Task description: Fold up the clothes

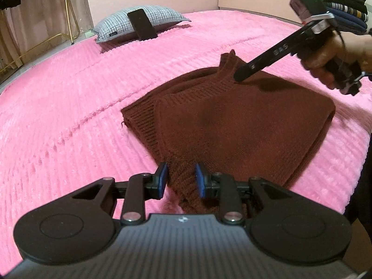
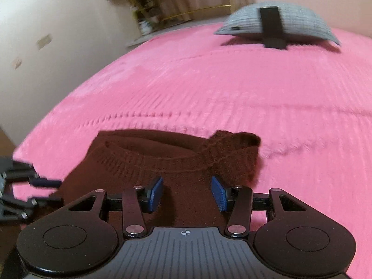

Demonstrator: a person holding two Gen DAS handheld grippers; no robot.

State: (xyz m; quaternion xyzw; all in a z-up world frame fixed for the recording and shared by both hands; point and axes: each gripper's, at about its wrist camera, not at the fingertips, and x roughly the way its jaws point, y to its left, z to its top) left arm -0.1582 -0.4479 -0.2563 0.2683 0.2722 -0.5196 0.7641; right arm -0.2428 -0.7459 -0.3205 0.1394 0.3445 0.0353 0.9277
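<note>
Your folded maroon sweater (image 1: 232,121) lies on the pink bedspread (image 1: 69,116), near its right edge, with open spread to the left and beyond. Your left gripper (image 1: 181,180) stands parted around a knit fold; your right gripper (image 2: 186,194) hovers open above the collar. Only the left view shows your hand (image 1: 320,62); a grey pillow (image 1: 139,21) lies well apart.
</note>
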